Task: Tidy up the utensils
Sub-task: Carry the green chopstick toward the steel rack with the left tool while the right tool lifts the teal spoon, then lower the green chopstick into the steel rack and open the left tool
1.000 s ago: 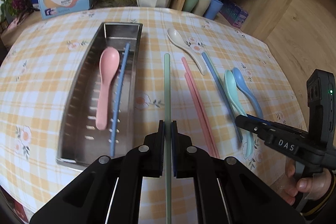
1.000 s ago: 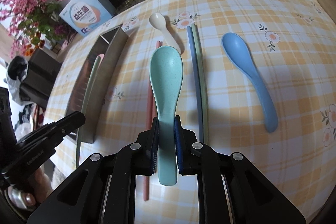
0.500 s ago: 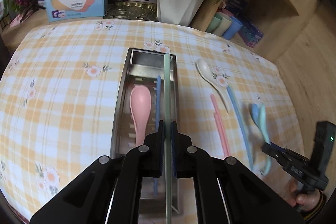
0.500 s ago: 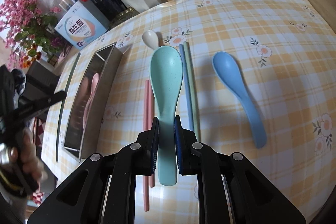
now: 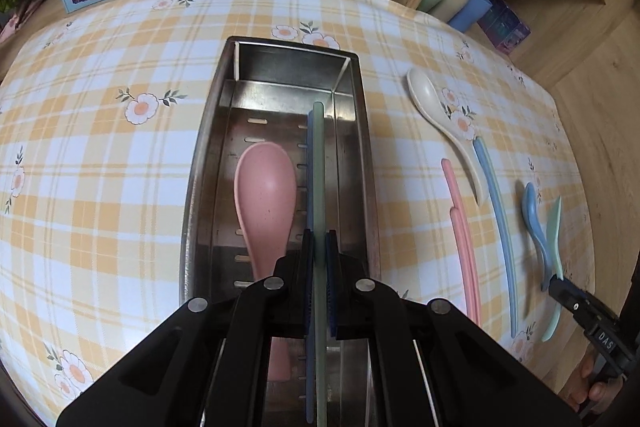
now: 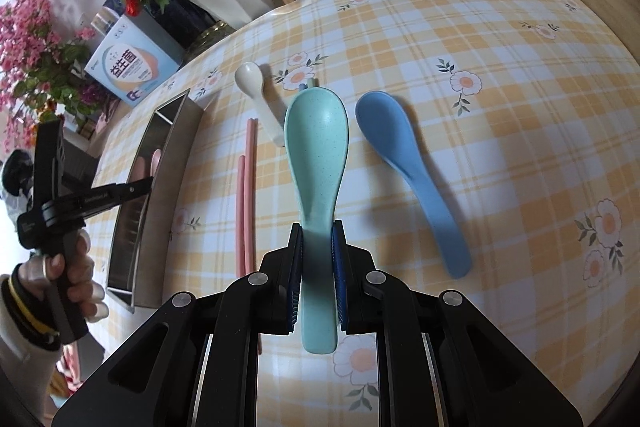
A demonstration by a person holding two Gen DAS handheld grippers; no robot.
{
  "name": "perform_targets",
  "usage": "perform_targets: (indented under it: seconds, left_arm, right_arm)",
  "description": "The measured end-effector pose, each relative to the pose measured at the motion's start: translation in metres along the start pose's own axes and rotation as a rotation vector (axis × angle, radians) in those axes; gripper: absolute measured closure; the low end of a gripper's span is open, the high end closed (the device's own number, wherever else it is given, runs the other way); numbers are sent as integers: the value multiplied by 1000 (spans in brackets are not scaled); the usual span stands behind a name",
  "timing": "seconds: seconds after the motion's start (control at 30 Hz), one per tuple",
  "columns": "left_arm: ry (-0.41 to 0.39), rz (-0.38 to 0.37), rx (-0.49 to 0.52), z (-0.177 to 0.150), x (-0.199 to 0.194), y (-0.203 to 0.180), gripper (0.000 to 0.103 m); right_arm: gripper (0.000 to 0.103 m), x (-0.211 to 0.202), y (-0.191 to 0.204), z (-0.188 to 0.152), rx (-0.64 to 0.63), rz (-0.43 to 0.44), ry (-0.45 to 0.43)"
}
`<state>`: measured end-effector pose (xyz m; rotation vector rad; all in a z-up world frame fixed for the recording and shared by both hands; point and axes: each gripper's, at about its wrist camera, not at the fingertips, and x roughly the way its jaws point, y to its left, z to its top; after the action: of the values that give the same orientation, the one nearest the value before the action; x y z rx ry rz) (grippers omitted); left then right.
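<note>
Steel utensil tray (image 5: 208, 163) at left holds a pink spoon (image 5: 266, 199) and blue chopstick (image 5: 309, 131); left gripper (image 5: 319, 247) fingers clamp a green chopstick (image 5: 319, 163) above it. Pink chopsticks (image 6: 245, 187) and white spoon (image 6: 256, 95) lie on the checked table (image 6: 500, 75). Right gripper (image 6: 317, 239) fingers pinch the teal spoon (image 6: 316, 147) handle, blue spoon (image 6: 400, 155) beside it.

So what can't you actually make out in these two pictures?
- Pink spoon handle: left wrist view, hidden behind the left gripper.
- Green chopstick: lower end leaves the frame's bottom edge.
- Steel tray contents: right wrist view, mostly hidden by its near wall.
</note>
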<state>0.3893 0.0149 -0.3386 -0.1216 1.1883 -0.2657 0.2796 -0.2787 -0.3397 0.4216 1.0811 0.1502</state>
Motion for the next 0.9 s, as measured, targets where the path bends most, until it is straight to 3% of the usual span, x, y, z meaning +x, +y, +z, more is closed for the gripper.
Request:
perform_targets:
  seconds: [0.4, 0.5, 0.57, 0.9]
  left_arm:
    - [39, -27, -18, -1, 10, 0, 97]
    - [32, -21, 2, 0, 9, -1, 93]
    - [16, -26, 10, 0, 4, 0, 86]
    - [-94, 43, 121, -7, -44, -5, 84]
  right_arm:
    - [89, -1, 2, -2, -3, 2, 1]
    - [89, -3, 4, -1, -10, 1, -4]
    - [89, -5, 5, -1, -11, 1, -5]
    - [89, -6, 20, -2, -28, 3, 5]
